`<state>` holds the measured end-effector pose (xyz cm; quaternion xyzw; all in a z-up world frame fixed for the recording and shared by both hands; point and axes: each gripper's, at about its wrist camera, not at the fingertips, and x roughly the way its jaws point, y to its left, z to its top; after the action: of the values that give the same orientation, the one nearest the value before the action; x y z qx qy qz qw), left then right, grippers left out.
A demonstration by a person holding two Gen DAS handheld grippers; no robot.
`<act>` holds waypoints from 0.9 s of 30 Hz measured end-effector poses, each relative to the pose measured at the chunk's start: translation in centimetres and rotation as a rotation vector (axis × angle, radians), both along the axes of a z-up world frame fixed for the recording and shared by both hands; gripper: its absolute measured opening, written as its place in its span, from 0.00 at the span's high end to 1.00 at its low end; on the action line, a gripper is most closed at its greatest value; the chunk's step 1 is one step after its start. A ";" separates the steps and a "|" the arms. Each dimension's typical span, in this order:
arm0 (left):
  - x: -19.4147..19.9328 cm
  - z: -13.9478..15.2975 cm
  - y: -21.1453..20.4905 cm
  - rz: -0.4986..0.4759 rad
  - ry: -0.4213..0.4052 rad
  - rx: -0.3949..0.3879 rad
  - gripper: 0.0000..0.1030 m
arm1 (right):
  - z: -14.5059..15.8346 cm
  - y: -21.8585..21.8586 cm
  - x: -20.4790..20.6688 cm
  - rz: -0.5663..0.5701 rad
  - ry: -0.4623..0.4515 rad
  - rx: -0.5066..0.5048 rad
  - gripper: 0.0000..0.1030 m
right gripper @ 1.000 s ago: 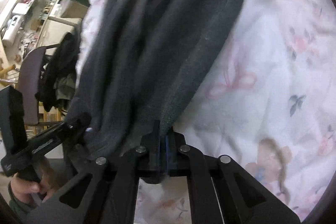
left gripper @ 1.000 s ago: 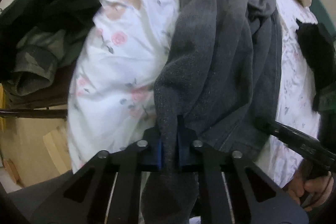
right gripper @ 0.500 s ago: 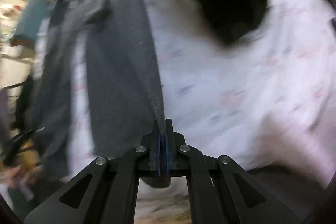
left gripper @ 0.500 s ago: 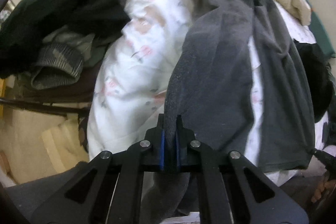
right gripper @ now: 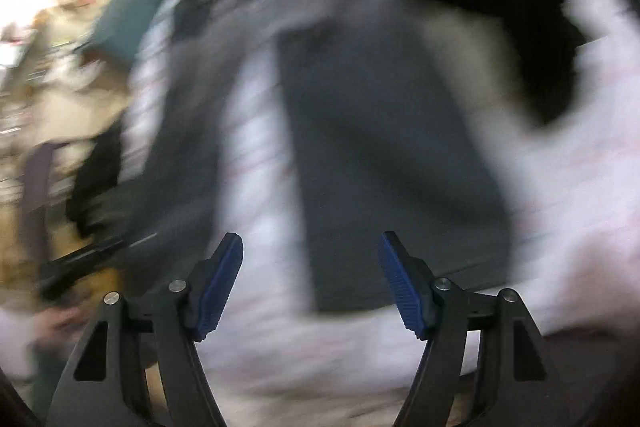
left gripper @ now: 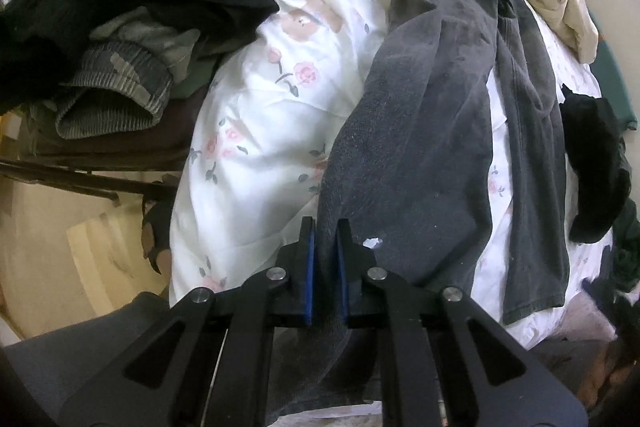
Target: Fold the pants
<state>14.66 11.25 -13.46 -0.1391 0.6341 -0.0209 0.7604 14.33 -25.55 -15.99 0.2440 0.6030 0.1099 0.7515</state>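
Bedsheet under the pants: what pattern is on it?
White bedsheet with pink flowers and small grey-green leaves, clearest in the left wrist view.

Right wrist view: we see everything beyond the tongs smeared by motion blur, so the grey pants show no seams or hem detail, the black garment is a shapeless patch, and the room at the left edge cannot be read. Left wrist view: we lose the pants' near leg end below the left tongs, where it runs behind the linkage. The dark clothes pile is cut by the left edge.
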 end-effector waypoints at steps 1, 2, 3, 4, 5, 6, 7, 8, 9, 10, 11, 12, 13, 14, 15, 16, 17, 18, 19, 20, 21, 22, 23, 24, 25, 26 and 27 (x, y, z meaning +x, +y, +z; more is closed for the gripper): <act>0.0 -0.1 0.1 0.002 0.011 -0.007 0.91 | -0.8 2.5 0.3 0.023 0.022 0.069 0.30; 0.0 -0.2 0.1 0.004 0.015 -0.011 0.91 | -1.6 4.8 0.6 0.053 0.050 0.124 0.30; 0.0 -0.1 0.1 0.005 0.016 -0.019 0.90 | -2.8 7.3 0.6 0.086 0.085 0.171 0.30; -0.2 -0.1 0.1 -0.002 0.019 -0.026 0.87 | -3.9 9.3 0.8 0.106 0.121 0.200 0.30; -0.4 -0.1 0.0 -0.015 0.027 -0.029 0.83 | -5.0 11.0 0.9 0.126 0.162 0.231 0.30; -0.6 -0.4 -0.3 -0.038 0.043 -0.035 0.83 | -6.4 12.7 0.8 0.142 0.203 0.267 0.30; -0.9 -0.9 -0.7 -0.074 0.068 -0.041 0.83 | -7.5 14.0 0.5 0.157 0.241 0.285 0.30; -1.1 -1.1 -0.8 -0.084 0.074 -0.037 0.83 | -8.9 15.5 0.4 0.178 0.288 0.290 0.30; -1.3 -1.2 -0.9 -0.096 0.077 -0.029 0.84 | -9.3 16.5 0.4 0.197 0.302 0.289 0.34; -1.4 -1.2 -1.1 -0.112 0.073 -0.018 0.86 | -9.3 17.0 0.1 0.219 0.285 0.272 0.65; -1.5 -1.1 -1.2 -0.123 0.069 -0.017 0.92 | -8.8 17.0 -0.5 0.241 0.265 0.237 0.93; -1.5 -1.0 -1.3 -0.128 0.070 -0.027 0.92 | -8.1 16.4 -1.2 0.255 0.246 0.195 0.93; -1.6 -0.9 -1.4 -0.126 0.074 -0.044 0.92 | -7.2 15.9 -1.6 0.268 0.216 0.174 0.93; -1.7 -0.9 -1.5 -0.127 0.080 -0.058 0.92 | -6.1 15.0 -2.6 0.287 0.186 0.156 0.94; -1.9 -0.9 -1.7 -0.139 0.084 -0.073 0.93 | -4.7 13.3 -3.9 0.307 0.161 0.133 0.94; -2.1 -0.8 -2.2 -0.159 0.088 -0.093 0.93 | -4.1 12.2 -4.7 0.310 0.149 0.117 0.94; -2.1 -0.6 -2.8 -0.184 0.093 -0.107 0.93 | -3.4 10.7 -5.6 0.304 0.141 0.100 0.94; -2.5 -0.5 -3.5 -0.221 0.096 -0.117 0.93 | -3.0 8.7 -6.5 0.287 0.136 0.073 0.94; -2.8 -0.5 -4.1 -0.253 0.106 -0.135 0.93 | -3.0 7.5 -6.8 0.263 0.145 0.064 0.94; -3.0 -0.6 -4.7 -0.279 0.118 -0.145 0.93 | -3.5 6.0 -7.2 0.238 0.179 0.057 0.94; -3.5 -0.8 -5.7 -0.328 0.129 -0.121 0.93 | -4.5 5.4 -7.3 0.234 0.208 0.050 0.94; -3.8 -1.0 -6.3 -0.353 0.130 -0.083 0.93 | -5.6 5.3 -7.5 0.235 0.245 0.040 0.92; -4.0 -1.4 -6.9 -0.369 0.134 -0.045 0.93 | -7.0 5.2 -7.6 0.236 0.287 0.017 0.88; -4.1 -1.9 -7.2 -0.378 0.152 -0.003 0.92 | -8.4 5.4 -7.5 0.242 0.324 -0.019 0.86; -4.2 -2.6 -7.4 -0.377 0.185 0.039 0.92 | -9.5 5.4 -7.5 0.244 0.348 -0.055 0.80; -4.2 -2.9 -7.3 -0.365 0.203 0.059 0.92 | -10.3 5.4 -7.3 0.232 0.363 -0.076 0.77; -4.1 -3.0 -7.1 -0.354 0.218 0.063 0.92 | -10.6 5.3 -7.2 0.220 0.376 -0.075 0.75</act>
<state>10.53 4.13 -16.45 -0.0031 0.7274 -0.1193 0.6758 7.10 -20.23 -26.60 0.1647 0.7591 0.1214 0.6180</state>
